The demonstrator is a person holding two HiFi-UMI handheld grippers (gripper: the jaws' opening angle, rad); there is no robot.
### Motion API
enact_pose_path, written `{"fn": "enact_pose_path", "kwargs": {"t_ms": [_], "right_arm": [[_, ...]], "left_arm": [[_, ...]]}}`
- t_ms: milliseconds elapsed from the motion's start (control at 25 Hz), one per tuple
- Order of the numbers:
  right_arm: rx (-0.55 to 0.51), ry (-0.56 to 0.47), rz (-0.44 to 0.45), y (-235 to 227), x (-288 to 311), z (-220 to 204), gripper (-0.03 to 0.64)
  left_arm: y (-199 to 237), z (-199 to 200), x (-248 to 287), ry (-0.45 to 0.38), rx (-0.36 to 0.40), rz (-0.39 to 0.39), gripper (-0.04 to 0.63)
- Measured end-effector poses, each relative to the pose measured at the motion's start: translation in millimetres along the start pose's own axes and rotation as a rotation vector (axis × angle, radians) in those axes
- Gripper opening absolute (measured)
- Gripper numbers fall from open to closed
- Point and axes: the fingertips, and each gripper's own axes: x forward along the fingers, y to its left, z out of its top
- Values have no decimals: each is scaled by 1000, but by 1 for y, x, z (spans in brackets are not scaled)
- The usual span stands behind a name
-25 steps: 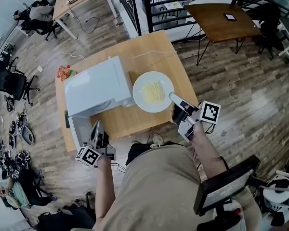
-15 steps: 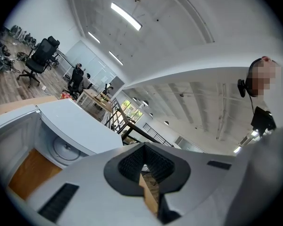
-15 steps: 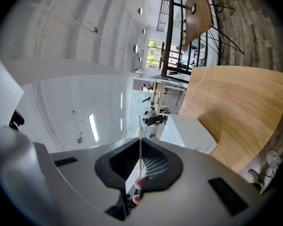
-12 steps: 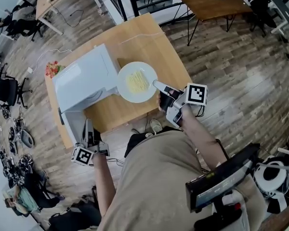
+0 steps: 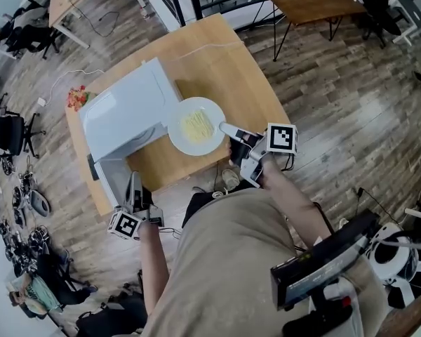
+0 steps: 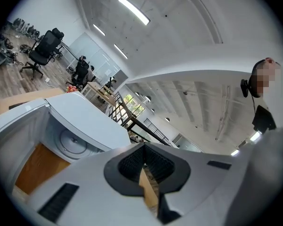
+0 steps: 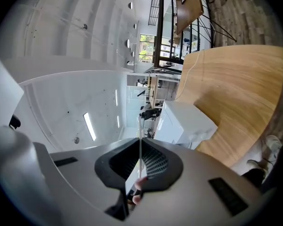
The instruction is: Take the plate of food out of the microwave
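While the right gripper (image 5: 224,127) is clenching the near rim of the plate (image 5: 175,135), I am treating the step in hand as carrying it clear of the microwave (image 5: 123,111) and setting it down on the wooden table (image 5: 217,55). The plate is sitting outside the cavity, just beside the microwave's right front corner. I cannot tell whether it is touching the tabletop. Because the grip is taking one edge only, I am advising a level wrist, a slow flat descent and no release until the base is bearing fully, or the noodles (image 5: 196,125) may slide. In the right gripper view the rim (image 7: 140,126) is showing edge-on between the pads. The left gripper (image 5: 135,181) is hanging near the open door (image 5: 105,177), its jaws pressed together on nothing. The microwave wall is crowding the plate's left side, a white cable (image 5: 203,46) is crossing the far tabletop, and the near table edge is lying close under the gripping hand.
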Motion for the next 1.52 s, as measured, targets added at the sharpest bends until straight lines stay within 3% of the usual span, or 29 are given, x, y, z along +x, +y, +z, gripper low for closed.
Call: {"fn": "enact_pose_path", "kwargs": {"t_ms": [440,760,1040,1520], "right_arm": [[-108,69,-43,-12,22,-22,20],[-82,150,-141,-43,79,-70,20],[-99,236,-208,-75,101,-103,20],[-68,336,-334,-153,132,-144,20]], "left_arm": [[24,-9,2,67,102,68,2],[60,15,-18,33,104,54,2],[75,12,-33,28,99,60,2],[108,10,-50,-36,118,155,2]]}}
